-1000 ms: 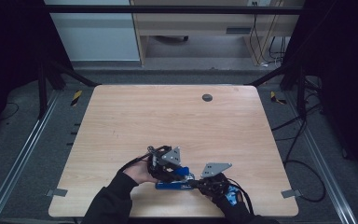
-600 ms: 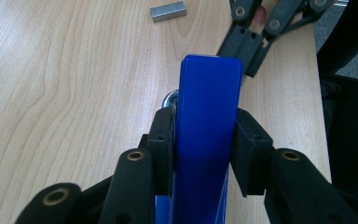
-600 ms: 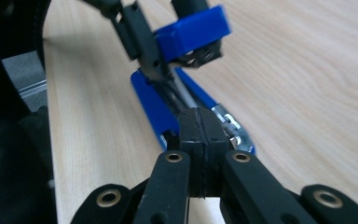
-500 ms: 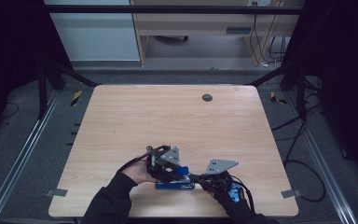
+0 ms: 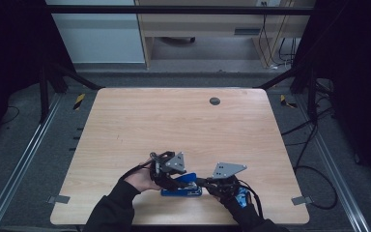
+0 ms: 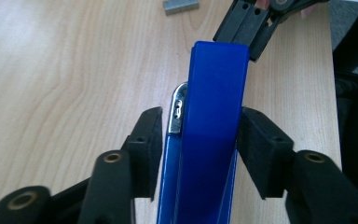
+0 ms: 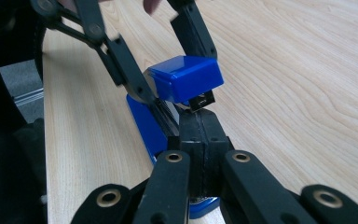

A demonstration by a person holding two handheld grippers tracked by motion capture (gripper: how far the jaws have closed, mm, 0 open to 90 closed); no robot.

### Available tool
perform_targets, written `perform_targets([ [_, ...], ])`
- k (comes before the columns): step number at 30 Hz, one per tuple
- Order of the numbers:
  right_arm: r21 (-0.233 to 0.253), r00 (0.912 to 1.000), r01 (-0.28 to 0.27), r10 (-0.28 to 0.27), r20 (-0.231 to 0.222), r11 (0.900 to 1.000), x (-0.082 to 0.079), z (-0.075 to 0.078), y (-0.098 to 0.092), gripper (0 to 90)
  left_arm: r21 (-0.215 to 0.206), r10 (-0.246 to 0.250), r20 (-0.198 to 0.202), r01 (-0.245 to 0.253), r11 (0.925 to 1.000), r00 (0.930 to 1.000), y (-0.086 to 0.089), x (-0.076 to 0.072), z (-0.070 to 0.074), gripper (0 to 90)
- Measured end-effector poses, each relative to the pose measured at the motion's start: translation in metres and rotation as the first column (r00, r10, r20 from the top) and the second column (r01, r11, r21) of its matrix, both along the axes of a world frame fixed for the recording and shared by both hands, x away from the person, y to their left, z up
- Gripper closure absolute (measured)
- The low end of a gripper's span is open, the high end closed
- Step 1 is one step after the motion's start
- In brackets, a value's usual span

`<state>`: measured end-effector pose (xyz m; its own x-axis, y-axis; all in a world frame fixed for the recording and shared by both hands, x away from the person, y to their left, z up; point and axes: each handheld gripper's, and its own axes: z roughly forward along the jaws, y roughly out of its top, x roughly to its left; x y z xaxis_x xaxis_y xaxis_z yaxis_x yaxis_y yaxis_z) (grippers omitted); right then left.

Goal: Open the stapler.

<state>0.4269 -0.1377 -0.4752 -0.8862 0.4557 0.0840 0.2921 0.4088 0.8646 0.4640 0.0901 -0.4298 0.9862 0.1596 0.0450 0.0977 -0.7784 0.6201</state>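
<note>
Table point(image 5: 125, 125) was wood, bare on the far side; the blue stapler point(image 5: 182, 186) sat at the near edge, between my hands. My left gripper point(image 6: 199, 135) had its fingers apart around the raised top arm, pads just beside it, contact unclear. My right gripper point(image 7: 199, 133) had its fingers pressed together, tips at the stapler's front end under the lifted head, apparently pinching nothing. A strip of staples point(image 6: 181, 6) lay beyond on the wood. Step looked like opening the stapler for loading; next I'd need to steady the top and fetch the strip.
</note>
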Motion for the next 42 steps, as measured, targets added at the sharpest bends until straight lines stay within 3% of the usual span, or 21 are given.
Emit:
perform_targets([
  [2,0.001,1.0,0.003,-0.003,0.001,1.0,0.0,0.0,0.0,90.0,0.002,0.02,0.019,-0.02,0.9998,0.9996,0.005,-0.003,0.004,47.4],
  [8,0.018,0.9999,0.008,-0.008,0.008,1.0,-0.001,0.001,0.0,90.0,-0.07,0.108,0.033,-0.105,0.9919,0.9936,0.026,-0.012,0.009,46.8],
  [13,0.027,0.9999,0.012,-0.012,0.006,1.0,0.0,0.001,-0.001,90.0,-0.122,0.191,0.031,-0.186,0.975,0.9811,0.04,-0.019,0.007,46.6],
  [16,0.028,0.9999,0.014,-0.014,0.003,1.0,0.001,0.001,0.0,90.0,-0.178,0.247,0.019,-0.24,0.9542,0.9687,0.046,-0.023,0.004,46.7],
  [24,0.025,0.9998,0.018,-0.018,0.003,1.0,0.002,0.001,0.0,90.0,-0.291,0.404,0.013,-0.383,0.8764,0.9145,0.059,-0.037,-0.011,49.2],
  [27,0.029,0.9998,0.02,-0.02,0.0,0.999,0.002,0.001,-0.001,90.0,-0.333,0.459,0.019,-0.428,0.8403,0.888,0.063,-0.046,-0.016,51.8],
  [32,0.033,0.9998,0.016,-0.016,-0.008,0.999,0.002,0.001,0.0,90.0,-0.376,0.553,0.069,-0.491,0.7856,0.8306,0.066,-0.063,-0.029,53.3],
  [33,0.033,0.9998,0.016,-0.016,-0.008,0.999,0.002,0.001,0.0,90.0,-0.386,0.562,0.067,-0.498,0.7768,0.8245,0.067,-0.066,-0.032,53.8],
  [36,0.03,0.9999,0.015,-0.015,-0.006,0.999,0.002,0.001,0.001,89.9,-0.413,0.597,0.04,-0.531,0.7402,0.8014,0.069,-0.073,-0.04,55.6],
  [37,0.031,0.9999,0.014,-0.013,-0.007,0.999,0.002,0.001,0.001,89.8,-0.42,0.602,0.025,-0.538,0.7307,0.798,0.069,-0.076,-0.043,56.5],
  [39,0.034,0.9999,0.014,-0.014,-0.008,0.999,0.003,0.001,0.001,89.9,-0.426,0.627,0.018,-0.562,0.7093,0.7786,0.07,-0.081,-0.047,57.1],
  [42,0.035,0.9999,0.013,-0.013,-0.006,0.999,0.003,0.002,0.002,89.8,-0.445,0.647,-0.011,-0.584,0.6796,0.7623,0.07,-0.09,-0.052,60.2],
])
